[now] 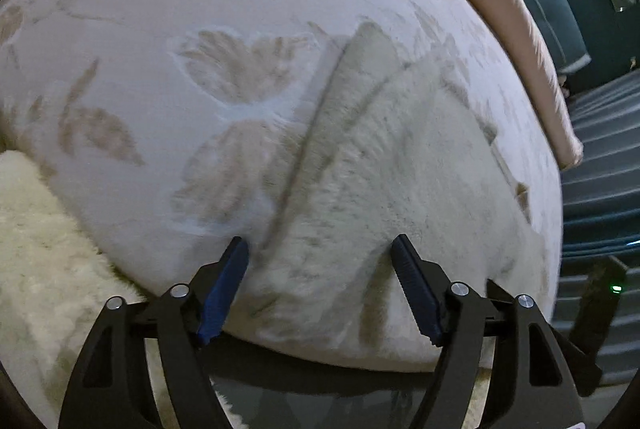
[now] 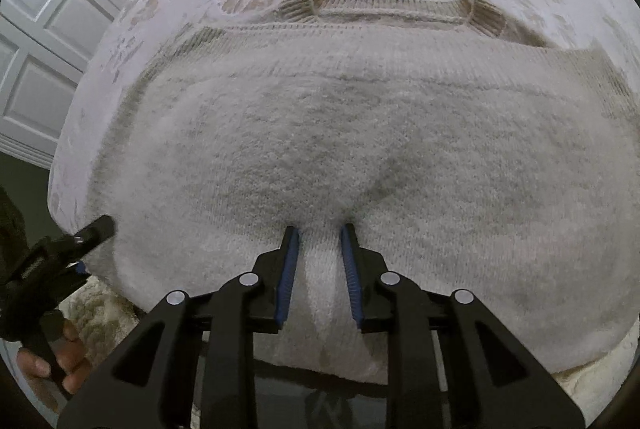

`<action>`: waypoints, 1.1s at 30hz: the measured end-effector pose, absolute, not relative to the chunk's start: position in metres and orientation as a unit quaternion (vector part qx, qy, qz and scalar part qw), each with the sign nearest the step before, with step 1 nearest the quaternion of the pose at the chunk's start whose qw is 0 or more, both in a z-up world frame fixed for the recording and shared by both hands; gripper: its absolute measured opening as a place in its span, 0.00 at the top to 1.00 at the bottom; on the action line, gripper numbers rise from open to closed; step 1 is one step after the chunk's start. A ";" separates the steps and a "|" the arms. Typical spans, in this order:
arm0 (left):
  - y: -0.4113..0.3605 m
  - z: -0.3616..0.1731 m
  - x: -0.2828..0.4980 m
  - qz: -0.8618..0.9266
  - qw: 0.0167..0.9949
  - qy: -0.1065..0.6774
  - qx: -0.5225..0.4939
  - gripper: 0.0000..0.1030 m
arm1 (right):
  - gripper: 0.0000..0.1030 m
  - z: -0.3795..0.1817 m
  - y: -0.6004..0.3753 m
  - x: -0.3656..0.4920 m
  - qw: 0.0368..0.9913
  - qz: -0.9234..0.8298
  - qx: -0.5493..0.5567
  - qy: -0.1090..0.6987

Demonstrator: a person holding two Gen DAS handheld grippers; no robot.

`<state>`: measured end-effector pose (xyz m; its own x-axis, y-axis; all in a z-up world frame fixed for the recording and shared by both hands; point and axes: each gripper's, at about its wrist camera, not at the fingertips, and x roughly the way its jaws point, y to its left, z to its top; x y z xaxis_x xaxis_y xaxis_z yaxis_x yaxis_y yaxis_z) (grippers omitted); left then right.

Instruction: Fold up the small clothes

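Left wrist view: the left claw (image 1: 320, 245) stands wide open, its blue pads spread at the near edge of a cream knit sweater (image 1: 400, 169), holding nothing. The sweater lies on a round, floral-patterned cushioned surface (image 1: 200, 9), with a long fold edge running away from the claw. A fluffy white rug (image 1: 40, 249) shows at lower left, and a pink blanket (image 1: 520, 29) lies along the far right.

Right wrist view: the right claw (image 2: 319, 233) is nearly closed, pinching a raised ridge of the sweater (image 2: 320, 133) near its closest edge. The sweater is spread broadly, its ribbed band (image 2: 392, 9) towards the far side. At lower left, the left claw (image 2: 94, 229) sits at the sweater's edge, held by the left hand (image 2: 56, 365).

The knit looks soft, light and floppy, likely to sag and stretch rather than hold shape. Taking hold at an edge or corner, through all layers, should carry it best; fuzzy yarn could snag on the serrated pads.
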<state>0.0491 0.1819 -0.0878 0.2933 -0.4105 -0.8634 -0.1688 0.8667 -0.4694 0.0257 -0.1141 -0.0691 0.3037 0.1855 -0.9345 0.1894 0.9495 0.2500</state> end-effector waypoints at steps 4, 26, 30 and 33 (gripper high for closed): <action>0.167 -0.069 0.051 -0.104 0.779 0.575 -0.229 0.70 | 0.74 -0.058 -0.124 0.006 0.808 0.002 0.195 0.555; -0.132 0.023 0.000 -0.400 0.741 0.539 -0.014 0.86 | 0.67 -0.036 -0.279 -0.156 0.816 -0.130 0.321 0.463; -0.165 -0.034 -0.019 -0.374 0.727 0.571 0.076 0.83 | 0.64 -0.036 -0.305 -0.174 0.807 -0.148 0.352 0.450; -0.158 -0.028 -0.025 -0.369 0.737 0.563 0.067 0.69 | 0.61 -0.030 -0.313 -0.175 0.811 -0.148 0.355 0.441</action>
<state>-0.0248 -0.1584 -0.0276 0.0941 -0.4678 -0.8788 0.6185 0.7191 -0.3166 -0.1747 -0.3134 -0.0299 0.5677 0.0732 -0.8200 0.5529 0.7041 0.4456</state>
